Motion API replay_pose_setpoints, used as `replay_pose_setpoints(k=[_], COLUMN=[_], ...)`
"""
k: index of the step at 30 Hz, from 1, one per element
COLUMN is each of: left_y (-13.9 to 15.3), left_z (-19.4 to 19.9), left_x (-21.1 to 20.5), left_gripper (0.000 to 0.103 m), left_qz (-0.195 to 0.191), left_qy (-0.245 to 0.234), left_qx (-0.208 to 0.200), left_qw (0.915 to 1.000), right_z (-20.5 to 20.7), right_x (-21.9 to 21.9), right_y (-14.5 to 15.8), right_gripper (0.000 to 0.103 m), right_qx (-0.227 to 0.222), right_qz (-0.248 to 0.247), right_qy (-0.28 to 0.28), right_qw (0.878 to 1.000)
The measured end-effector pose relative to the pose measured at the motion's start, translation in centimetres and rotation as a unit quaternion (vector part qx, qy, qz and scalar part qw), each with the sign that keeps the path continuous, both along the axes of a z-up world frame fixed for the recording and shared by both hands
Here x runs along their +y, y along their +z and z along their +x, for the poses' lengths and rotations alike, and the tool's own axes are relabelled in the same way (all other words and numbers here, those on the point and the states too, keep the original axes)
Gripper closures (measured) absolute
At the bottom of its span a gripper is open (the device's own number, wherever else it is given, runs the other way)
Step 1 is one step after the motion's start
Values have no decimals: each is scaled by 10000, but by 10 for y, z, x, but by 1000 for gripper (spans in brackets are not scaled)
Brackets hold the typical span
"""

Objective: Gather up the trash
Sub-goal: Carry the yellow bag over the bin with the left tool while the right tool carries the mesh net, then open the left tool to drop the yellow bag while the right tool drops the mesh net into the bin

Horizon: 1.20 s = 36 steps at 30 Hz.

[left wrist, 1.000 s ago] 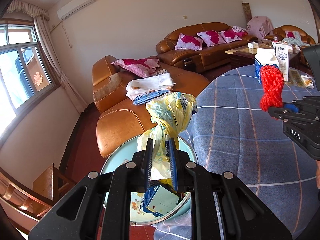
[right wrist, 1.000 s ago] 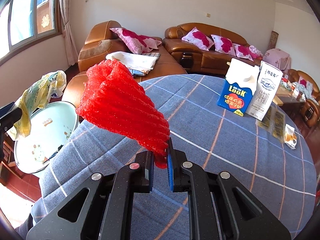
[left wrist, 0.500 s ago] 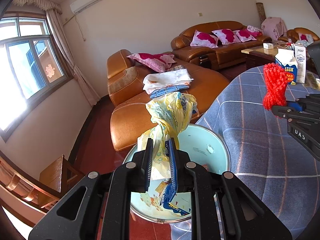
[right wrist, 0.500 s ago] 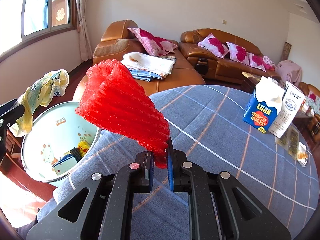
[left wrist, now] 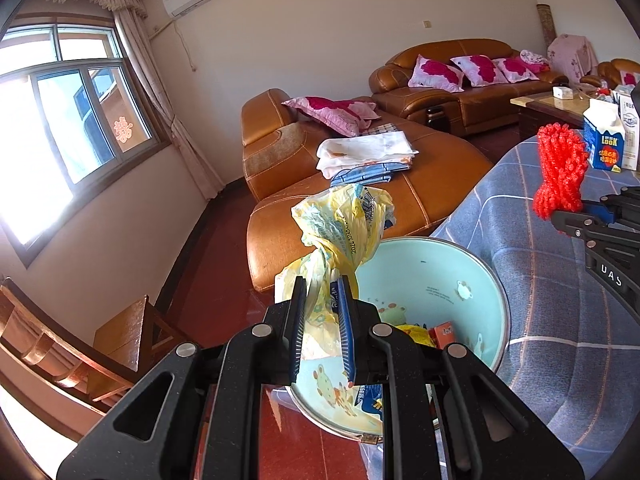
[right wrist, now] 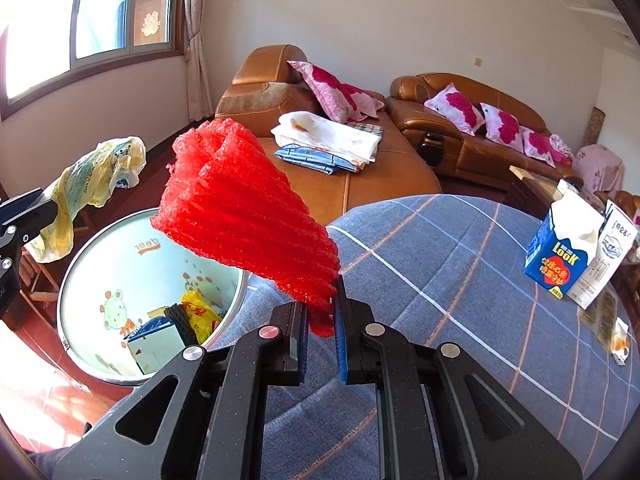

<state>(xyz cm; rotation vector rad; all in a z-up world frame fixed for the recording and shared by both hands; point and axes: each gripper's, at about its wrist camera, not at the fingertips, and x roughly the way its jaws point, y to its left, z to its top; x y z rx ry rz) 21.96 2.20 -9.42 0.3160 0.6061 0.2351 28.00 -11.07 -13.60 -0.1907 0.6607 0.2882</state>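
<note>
A: Trash, left wrist view, item one: a crumpled yellow plastic bag [left wrist: 340, 232] is gripped between the fingers of the left claw [left wrist: 322, 332], its knotted neck pinched and its bulk standing up past the fingertips.

B: Position of item one?

A: It is held above the near rim of a pale blue bin [left wrist: 452, 264] printed with cartoon frogs. The bin is set on the red floor, just beside the bench [left wrist: 568, 300], which is covered by a blue checked cloth. Wrappers and a small red box are seen inside the bin.

B: Other entries in that view?

A: The right claw [left wrist: 576, 214] is recorded at the right edge, closed on a red foam net [left wrist: 560, 168] over the bench. A blue milk carton [left wrist: 604, 140] is noted upright behind it.

B: Right wrist view?

A: The red foam net [right wrist: 244, 216] is clamped by its narrow end in the right claw [right wrist: 320, 320] and fans out up and to the left, over the bench [right wrist: 440, 260] edge and partly over the bin [right wrist: 152, 256]. A blue-and-white box, a black piece and a yellow wrapper are listed in the bin. The yellow plastic bag [right wrist: 92, 176] is seen at far left, held by the left claw [right wrist: 24, 216] beyond the bin's far rim. The blue milk carton [right wrist: 560, 252] and a white carton [right wrist: 604, 256] touching it are logged at the bench's far right.
</note>
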Motion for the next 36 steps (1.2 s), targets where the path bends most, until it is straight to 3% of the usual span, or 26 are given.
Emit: replay_pose_setpoints(k=[17,36], left_y=[-4,-4], left_z=[2,7], left_x=[22,29], left_gripper=[87,87], left_qz=[127,64], left_qy=[386,413], left_qx=[-5,60], left_qw=[9992,9991], right_z=[-1,-5], right_x=[26,46], right_y=[0,1], right_gripper=[91,91], right_qx=[-197,-347], right_qz=[-84,-248], right_qy=[377,746], right_qw=[9991,9963])
